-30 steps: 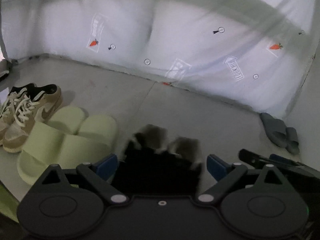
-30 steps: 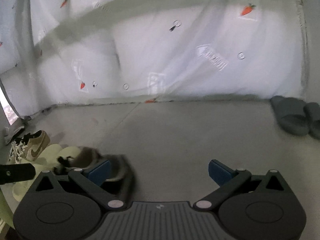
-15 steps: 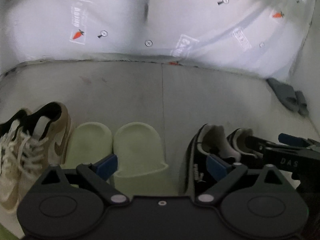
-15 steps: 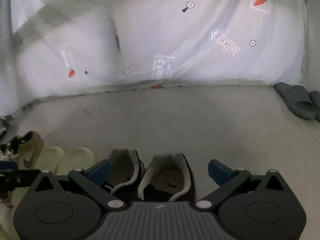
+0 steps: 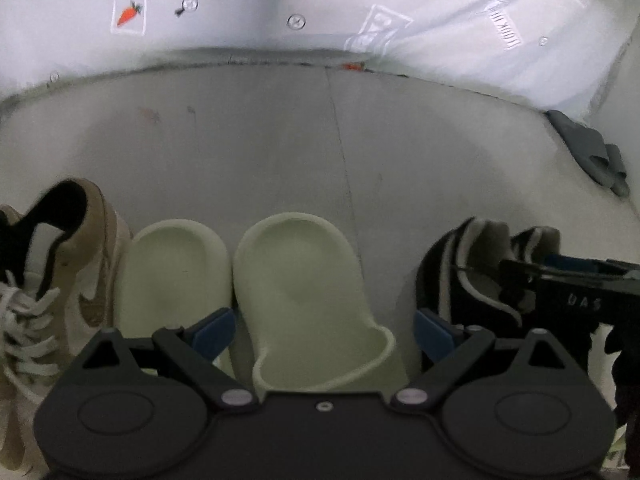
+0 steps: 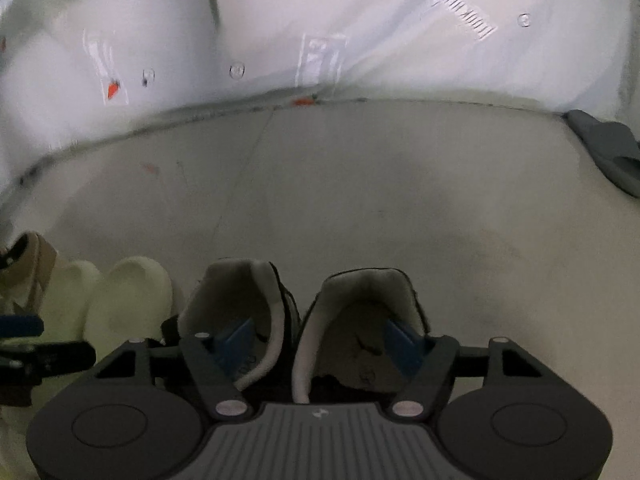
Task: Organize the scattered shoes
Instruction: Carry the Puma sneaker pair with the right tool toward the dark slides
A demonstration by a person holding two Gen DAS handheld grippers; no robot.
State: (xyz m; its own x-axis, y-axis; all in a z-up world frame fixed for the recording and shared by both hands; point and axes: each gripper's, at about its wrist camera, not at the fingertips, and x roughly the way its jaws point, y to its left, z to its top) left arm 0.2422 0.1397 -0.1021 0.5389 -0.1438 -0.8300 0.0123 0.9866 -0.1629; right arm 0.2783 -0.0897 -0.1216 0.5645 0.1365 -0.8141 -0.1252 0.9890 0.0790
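- Two claws are mine here, one in each hand, both low over the grey floor [image 5: 400,152] and facing the white sheet [image 5: 240,12] printed with small carrots that hangs along the floor's far edge.
- My left claw [image 5: 323,326] is spread wide and grips nothing; its blue pads [image 5: 212,330] stand on either side of the right-hand pale green slide [image 5: 304,300].
- The two pale green slides lie side by side, touching, heels toward the sheet; the other slide [image 5: 172,276] sits just left of the first.
- Left of the slides stand the tan sneakers [image 5: 80,272] with white laces, the nearer one just beside the left slide.
- Right of the slides is the pair of black sneakers [image 6: 304,320] with pale linings, set side by side on the floor, heels toward the sheet.
- My right claw [image 6: 320,340] is partly closed around that black pair: one blue pad [image 6: 234,340] sits inside the left shoe's opening, the other inside the right shoe's, so the two inner walls lie between my fingers. Whether the pads press the shoes firmly I cannot tell.
- From the left wrist view, my right claw's dark fingers reach in from the right edge over the black pair.
- Near the floor's far right corner, well apart from the row, lies a pair of dark grey slides [image 5: 592,152].
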